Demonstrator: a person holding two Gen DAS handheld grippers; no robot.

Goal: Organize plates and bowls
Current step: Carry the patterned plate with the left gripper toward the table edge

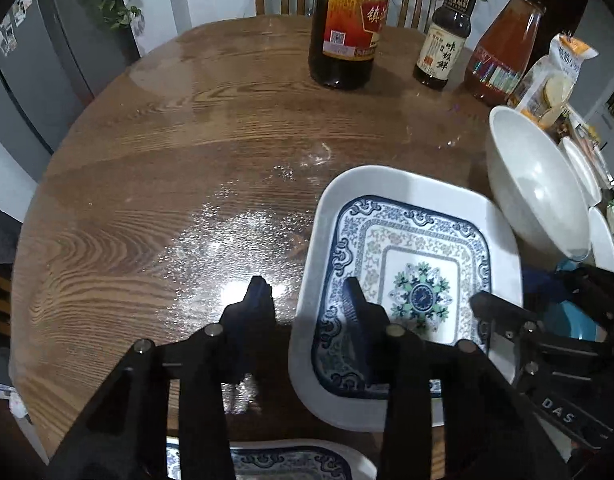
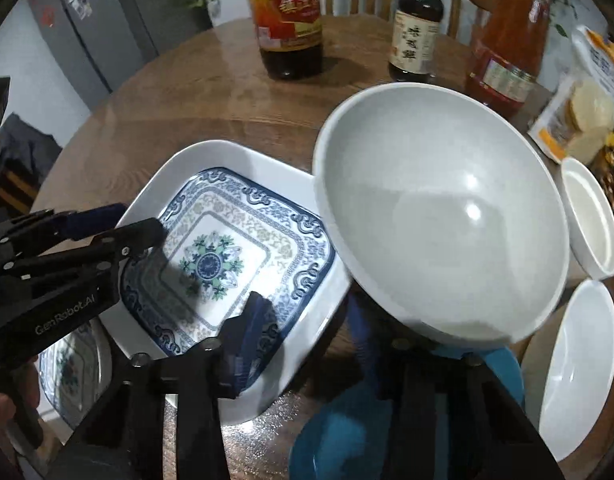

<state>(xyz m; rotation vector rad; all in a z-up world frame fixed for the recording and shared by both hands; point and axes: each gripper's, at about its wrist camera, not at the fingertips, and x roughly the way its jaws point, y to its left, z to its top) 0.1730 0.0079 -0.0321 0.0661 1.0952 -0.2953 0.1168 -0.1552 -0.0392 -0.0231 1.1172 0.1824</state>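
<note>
A square white plate (image 1: 419, 264) (image 2: 211, 248) with a blue floral pattern lies on the round wooden table (image 1: 167, 184). My left gripper (image 1: 307, 292) (image 2: 141, 220) straddles its left rim, one finger on the table side and one over the pattern. A strip of table still shows beside the outer finger, so it is open. My right gripper (image 2: 309, 308) (image 1: 527, 284) straddles the right rim the same way, also with a gap and open. A large white bowl (image 2: 439, 216) (image 1: 539, 184) stands against the plate's far right corner.
A second patterned plate (image 1: 287, 460) (image 2: 67, 360) lies at the near table edge. A teal plate (image 2: 347, 432) sits under the bowl's near side, with two small white bowls (image 2: 591, 220) (image 2: 579, 368) to the right. Two dark bottles (image 1: 347, 40) (image 1: 443, 48), an orange jar (image 1: 503, 56) and a snack bag (image 1: 555, 76) stand behind.
</note>
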